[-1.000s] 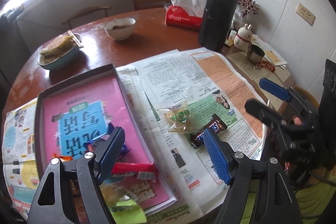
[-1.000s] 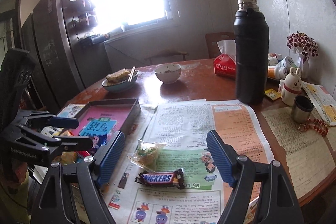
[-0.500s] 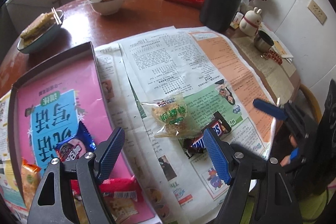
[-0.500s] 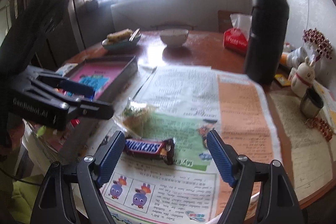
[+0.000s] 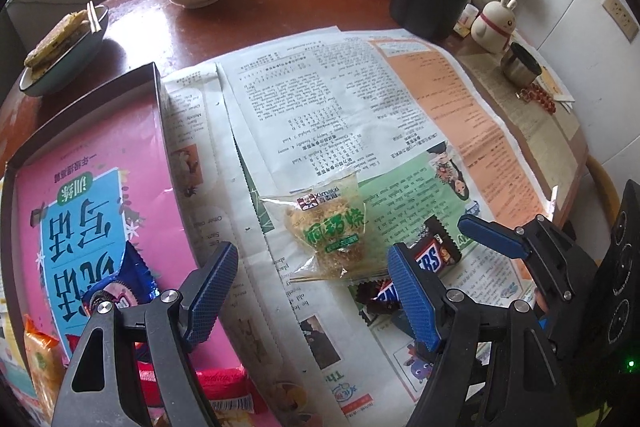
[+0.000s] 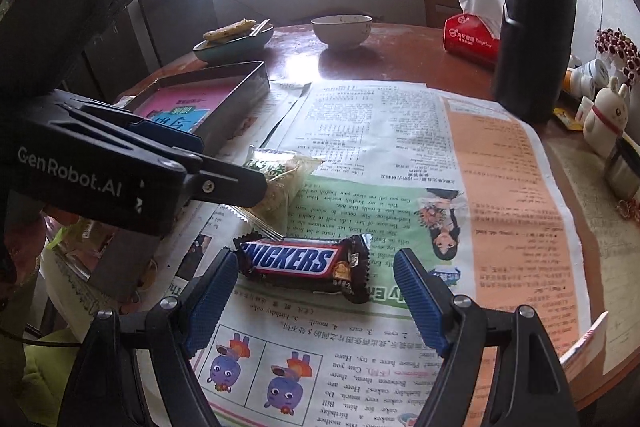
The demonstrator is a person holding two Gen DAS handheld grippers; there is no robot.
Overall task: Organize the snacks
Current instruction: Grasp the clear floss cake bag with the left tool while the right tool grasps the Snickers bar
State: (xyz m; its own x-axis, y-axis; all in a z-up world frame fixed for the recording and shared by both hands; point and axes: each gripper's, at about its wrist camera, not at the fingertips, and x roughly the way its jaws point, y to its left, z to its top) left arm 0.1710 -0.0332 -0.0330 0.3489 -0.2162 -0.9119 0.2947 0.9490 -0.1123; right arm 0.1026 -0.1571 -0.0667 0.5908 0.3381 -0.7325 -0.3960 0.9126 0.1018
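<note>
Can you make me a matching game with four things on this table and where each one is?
Things:
1. Snickers bar
2. Clear snack bag
3. Blue snack pack
4. Chopsticks

Places:
A. inside the tray
B. between the right claw's open fingers
C. on the plate of flatbread
D. on the newspaper, in front of the left claw

Pairs: 1-B, 2-D, 3-A, 4-C

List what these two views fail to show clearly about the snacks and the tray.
- Snickers bar: in the left wrist view, its middle is hidden behind a finger of the left hand-held gripper.
- Clear snack bag: in the right wrist view, the left hand-held gripper covers part of it.
- Tray: in the left wrist view, its near end is cut off by the picture edge, so the snacks inside cannot be counted.
</note>
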